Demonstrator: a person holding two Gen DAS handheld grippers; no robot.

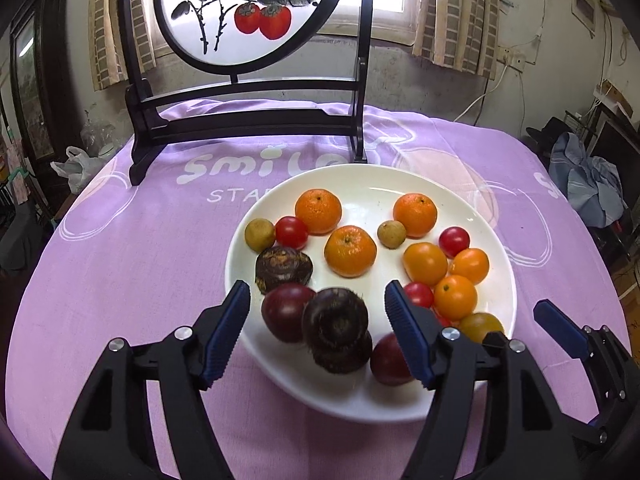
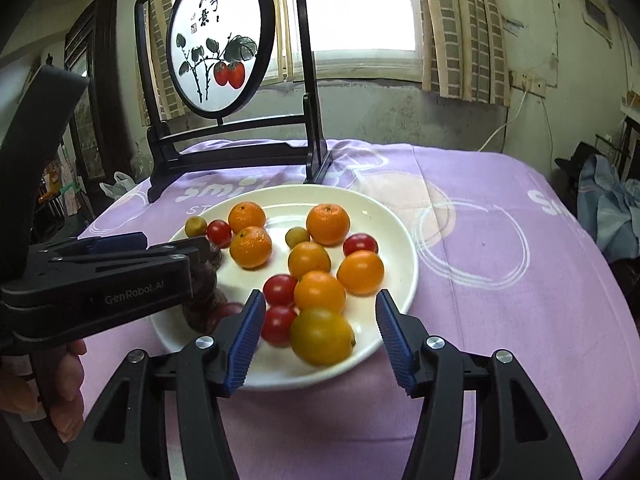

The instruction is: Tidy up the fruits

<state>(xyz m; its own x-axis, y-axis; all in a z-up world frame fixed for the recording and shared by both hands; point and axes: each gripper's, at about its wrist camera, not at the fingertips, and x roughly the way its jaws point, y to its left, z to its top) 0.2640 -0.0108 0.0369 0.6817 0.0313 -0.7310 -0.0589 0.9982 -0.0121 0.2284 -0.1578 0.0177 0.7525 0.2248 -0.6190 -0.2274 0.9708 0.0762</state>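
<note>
Left wrist view: your left gripper spread wide, empty, over white plate at 6 o'clock rim; dark water chestnut between fingers, hard, knobbly, light; grip across its flat sides.

Right wrist view: your right gripper spread, empty; yellow-green tomato between fingers at 5 o'clock, smooth, slippery, bruisable; squeeze gently at its widest part.

Lived-in home – curtained window, painted table screen, tablecloth

"GenRobot.AI" on left claw; "smile" on purple tablecloth.
</note>
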